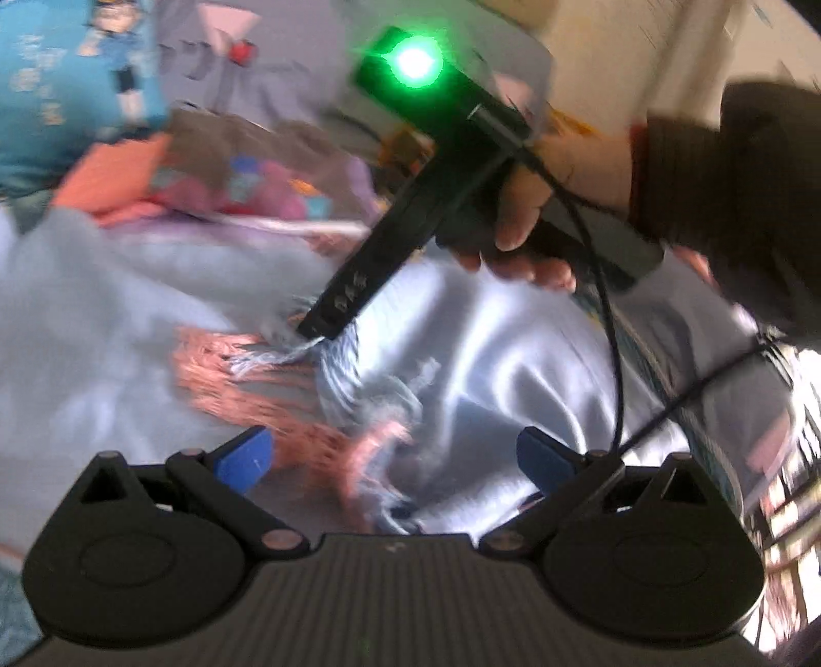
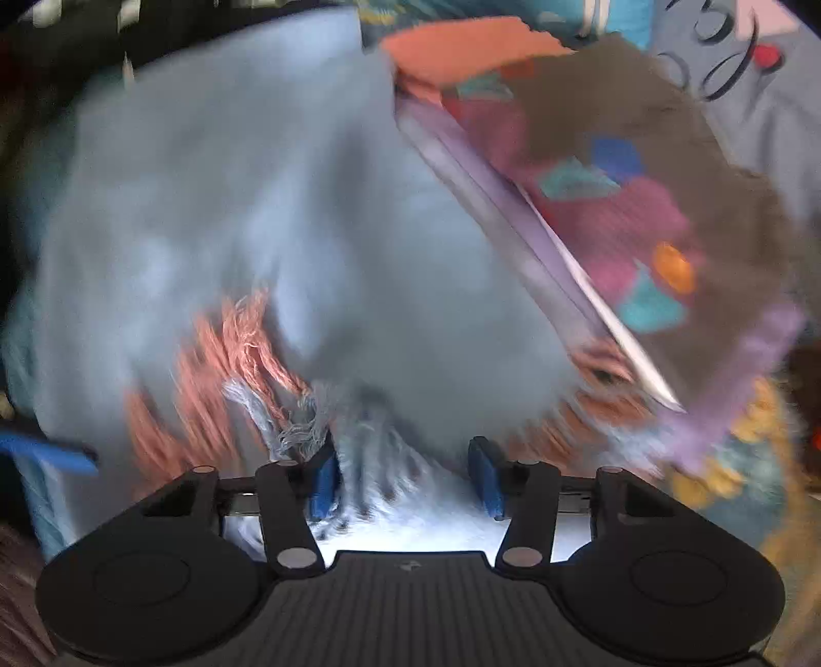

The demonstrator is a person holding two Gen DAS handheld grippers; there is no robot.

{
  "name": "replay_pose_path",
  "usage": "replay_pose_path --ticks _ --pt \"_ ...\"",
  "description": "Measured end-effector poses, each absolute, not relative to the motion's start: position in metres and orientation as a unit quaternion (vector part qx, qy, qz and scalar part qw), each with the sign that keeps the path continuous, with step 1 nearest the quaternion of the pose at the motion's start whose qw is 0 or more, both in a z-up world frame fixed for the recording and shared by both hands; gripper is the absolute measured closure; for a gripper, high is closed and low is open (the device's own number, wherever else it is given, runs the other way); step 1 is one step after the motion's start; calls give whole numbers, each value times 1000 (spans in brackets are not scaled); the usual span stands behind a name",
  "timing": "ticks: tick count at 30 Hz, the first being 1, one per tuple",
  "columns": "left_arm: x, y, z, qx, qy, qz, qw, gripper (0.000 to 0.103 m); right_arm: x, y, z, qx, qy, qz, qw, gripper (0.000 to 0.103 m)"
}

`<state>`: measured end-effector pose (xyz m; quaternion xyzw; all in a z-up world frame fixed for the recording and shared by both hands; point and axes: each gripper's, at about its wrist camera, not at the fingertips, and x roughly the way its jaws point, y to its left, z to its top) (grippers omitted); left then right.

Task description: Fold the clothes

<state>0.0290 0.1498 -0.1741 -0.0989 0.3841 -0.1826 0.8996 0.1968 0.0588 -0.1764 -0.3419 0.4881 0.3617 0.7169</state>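
A light blue cloth (image 1: 513,349) with a blue and salmon fringe (image 1: 246,369) lies spread under both grippers. My left gripper (image 1: 397,456) hovers open above it, with loose fringe strands below the gap and neither blue pad touching them. A hand holds my right gripper (image 1: 318,331), which points steeply down with its tip in the fringe. In the right wrist view a bunch of the blue fringe (image 2: 400,462) fills the gap of the right gripper (image 2: 405,485). Its blue pads (image 2: 323,487) seem to press on that bunch. Both views are blurred.
Behind the cloth lies a pile: a brown garment with coloured patches (image 2: 641,205), an orange cloth (image 2: 462,46), a teal cartoon print (image 1: 61,92) and a grey cloth with dark lettering (image 1: 215,61). A dark sleeve (image 1: 718,169) and a black cable (image 1: 610,333) cross at the right.
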Motion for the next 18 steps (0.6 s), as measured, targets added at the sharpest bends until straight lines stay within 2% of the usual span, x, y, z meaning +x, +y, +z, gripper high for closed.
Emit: replay_pose_path --ticks 1,3,4,10,14,17,18 --pt "30 145 -176 -88 392 -186 896 1 192 48 -175 -322 491 355 727 74" --pt "31 138 -178 -73 403 -195 891 1 184 24 -174 -281 496 334 750 87" --pt "31 137 -179 -71 404 -197 891 1 178 12 -174 -266 493 327 761 90" --pt "31 136 -180 -68 404 -202 889 1 166 -33 -160 -120 470 281 828 92" --pt "32 141 -180 -78 403 -201 889 1 199 -36 -147 63 480 279 829 93" --pt "29 144 -178 -89 401 -199 890 1 228 -20 -130 148 448 286 834 93" --pt "28 145 -178 -93 400 -198 890 1 230 -11 -123 138 424 296 844 93"
